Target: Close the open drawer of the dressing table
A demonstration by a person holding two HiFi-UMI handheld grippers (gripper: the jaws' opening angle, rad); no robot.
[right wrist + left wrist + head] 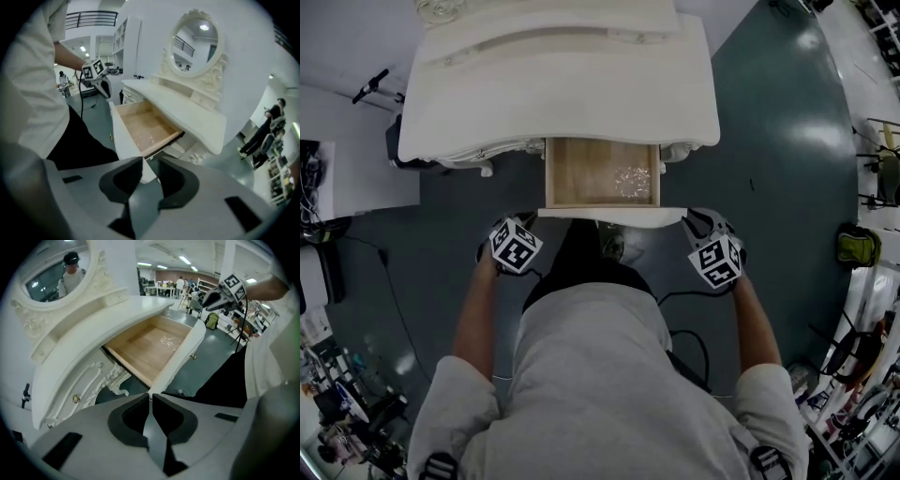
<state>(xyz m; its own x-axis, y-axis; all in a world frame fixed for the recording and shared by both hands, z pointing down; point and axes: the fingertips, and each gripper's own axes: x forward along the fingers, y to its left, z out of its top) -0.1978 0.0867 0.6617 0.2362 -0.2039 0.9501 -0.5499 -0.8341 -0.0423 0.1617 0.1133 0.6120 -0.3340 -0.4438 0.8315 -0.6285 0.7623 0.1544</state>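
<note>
Our left hand-held gripper (151, 398) closed and right hand-held gripper (150, 165) narrowly parted, both empty, we'd push the stiff wooden drawer (600, 173) squarely at its white front (609, 216).

No text is legible (in any view).
</note>
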